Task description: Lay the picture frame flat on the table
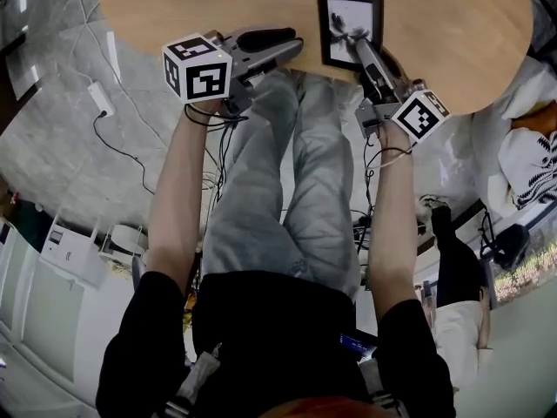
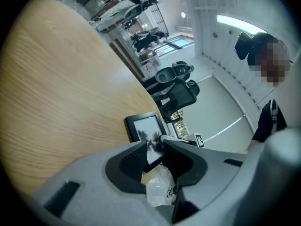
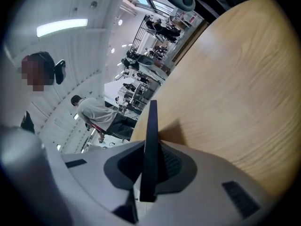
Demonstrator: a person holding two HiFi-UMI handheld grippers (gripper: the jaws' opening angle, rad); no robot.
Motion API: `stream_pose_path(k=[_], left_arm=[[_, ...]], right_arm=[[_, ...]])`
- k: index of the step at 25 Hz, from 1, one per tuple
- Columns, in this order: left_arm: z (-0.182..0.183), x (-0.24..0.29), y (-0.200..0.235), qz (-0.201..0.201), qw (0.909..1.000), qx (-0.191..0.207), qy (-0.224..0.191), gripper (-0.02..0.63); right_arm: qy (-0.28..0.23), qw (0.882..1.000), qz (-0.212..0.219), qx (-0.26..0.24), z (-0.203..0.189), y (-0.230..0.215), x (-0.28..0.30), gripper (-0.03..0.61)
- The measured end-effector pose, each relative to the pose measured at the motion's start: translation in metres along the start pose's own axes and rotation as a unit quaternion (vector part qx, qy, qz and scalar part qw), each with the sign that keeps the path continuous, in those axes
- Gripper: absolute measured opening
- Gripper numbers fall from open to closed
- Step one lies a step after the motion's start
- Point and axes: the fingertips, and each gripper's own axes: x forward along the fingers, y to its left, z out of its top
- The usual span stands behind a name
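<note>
A black picture frame (image 1: pixel 349 26) with a dark flower print faces up near the front edge of the round wooden table (image 1: pixel 191 3). My right gripper (image 1: pixel 364 52) is shut on the frame's near right edge. In the right gripper view the frame (image 3: pixel 150 135) shows edge-on between the pads, which press on both its sides. My left gripper (image 1: pixel 291 40) hovers at the table edge left of the frame, open and empty. In the left gripper view the frame (image 2: pixel 143 126) lies beyond the spread jaws of the left gripper (image 2: pixel 155 149), apart from them.
The table edge runs just below both grippers, with my legs under it. A white power adapter (image 1: pixel 101 99) and cables lie on the floor at left. A black-and-white bag (image 1: pixel 533 165) sits at right. Black office chairs (image 2: pixel 181 86) stand beyond the table.
</note>
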Motion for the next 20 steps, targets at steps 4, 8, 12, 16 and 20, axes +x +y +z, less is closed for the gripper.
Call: stream_pose_path(k=[4,8,12,16,20], left_arm=[[-0.002,0.010,-0.006,-0.007,1.0000,-0.002,-0.001,0.107],[0.003,0.017,-0.020,-0.014,0.9999,-0.003,-0.005,0.103],[0.002,0.018,-0.046,-0.019,0.9996,-0.021,-0.010,0.095],[0.015,0.004,-0.088,-0.007,0.9989,-0.025,-0.039,0.089],[0.065,-0.021,-0.136,0.020,0.9946,0.013,-0.101,0.051]], right_arm=[[0.002,0.995,-0.100,-0.004,-0.004,-0.018,-0.004,0.047],[0.048,0.976,-0.199,-0.075,-0.010,-0.022,-0.008,0.206],[0.088,0.945,-0.295,-0.112,-0.012,-0.027,-0.024,0.218],[0.102,0.924,-0.345,-0.133,-0.003,-0.011,-0.046,0.216],[0.052,0.949,-0.276,-0.143,0.036,0.062,-0.043,0.034]])
